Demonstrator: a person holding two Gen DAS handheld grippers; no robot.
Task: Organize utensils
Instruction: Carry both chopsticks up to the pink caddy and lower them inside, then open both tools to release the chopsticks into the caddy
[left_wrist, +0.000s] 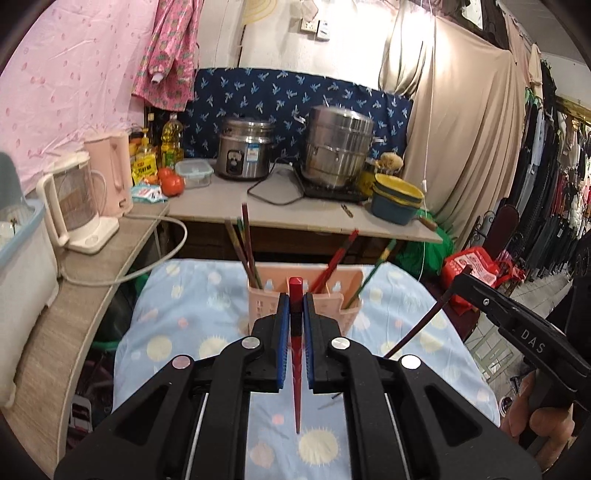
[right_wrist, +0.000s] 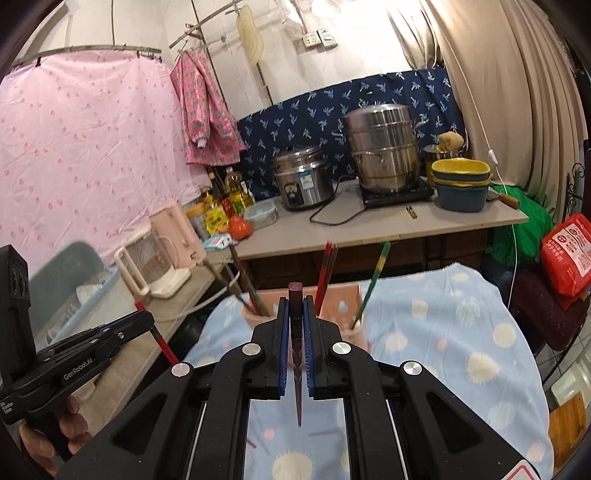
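My left gripper (left_wrist: 295, 300) is shut on a red chopstick (left_wrist: 296, 387) that stands nearly upright between the blue pads, above the cloth. Just beyond it, a pink slotted holder (left_wrist: 343, 295) stands on the blue sun-patterned cloth (left_wrist: 177, 325) with several chopsticks leaning in it. My right gripper (right_wrist: 295, 303) is shut on a dark maroon chopstick (right_wrist: 297, 391), also raised, in front of the same holder (right_wrist: 341, 308). Each gripper shows in the other's view: the right one (left_wrist: 461, 280) with its dark stick at the right, the left one (right_wrist: 146, 316) with its red stick at the lower left.
Behind the clothed table is a counter (left_wrist: 295, 218) with a rice cooker (left_wrist: 245, 153), a steel steamer pot (left_wrist: 338, 146), stacked bowls (left_wrist: 397, 199), tomatoes and oil bottles. Two kettles (left_wrist: 79, 203) stand on a side shelf at the left. A red bag (left_wrist: 471, 267) lies at the right.
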